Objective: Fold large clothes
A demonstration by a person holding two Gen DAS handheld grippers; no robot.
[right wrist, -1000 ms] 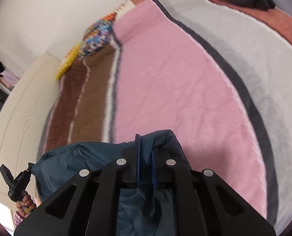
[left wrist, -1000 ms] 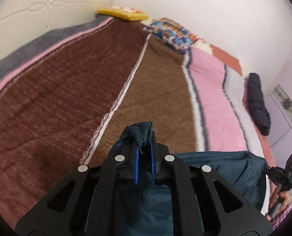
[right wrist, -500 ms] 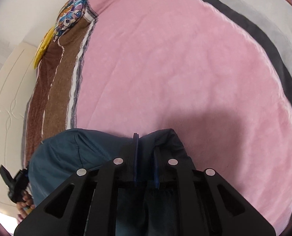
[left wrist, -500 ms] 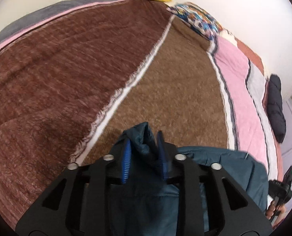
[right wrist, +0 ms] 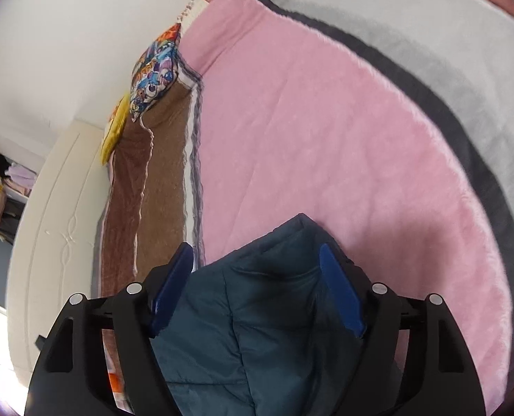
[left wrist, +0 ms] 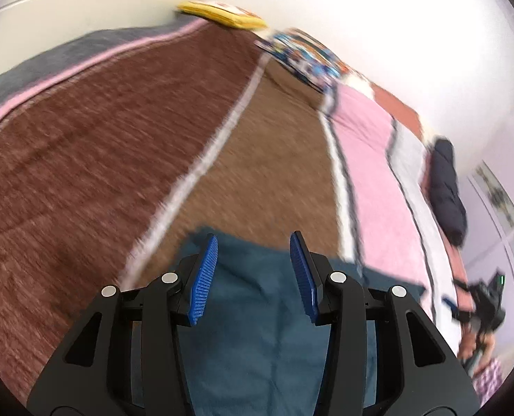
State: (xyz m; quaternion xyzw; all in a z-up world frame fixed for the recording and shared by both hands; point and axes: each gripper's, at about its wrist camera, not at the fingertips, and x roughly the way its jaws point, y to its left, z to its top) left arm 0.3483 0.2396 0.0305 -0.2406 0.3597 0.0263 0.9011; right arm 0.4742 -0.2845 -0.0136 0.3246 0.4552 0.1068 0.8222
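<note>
A dark teal padded jacket (left wrist: 257,315) lies on the striped bed blanket (left wrist: 94,159). In the left wrist view my left gripper (left wrist: 253,260) is open, its blue pads (left wrist: 205,274) spread above the jacket's edge and holding nothing. In the right wrist view the jacket (right wrist: 257,315) rises in a soft peak between the pads (right wrist: 340,294) of my right gripper (right wrist: 255,267), which is also open. The jacket's lower part is hidden behind both grippers.
A comic-print pillow (left wrist: 305,59) and a yellow pillow (left wrist: 222,17) lie at the head of the bed by the white wall. A dark bundle of clothing (left wrist: 447,194) sits at the bed's right edge. A white headboard (right wrist: 59,239) stands left.
Both grippers were shut on the jacket's corners and have opened. The jacket has dropped from their hold onto the blanket, and both cameras have tilted back up.
</note>
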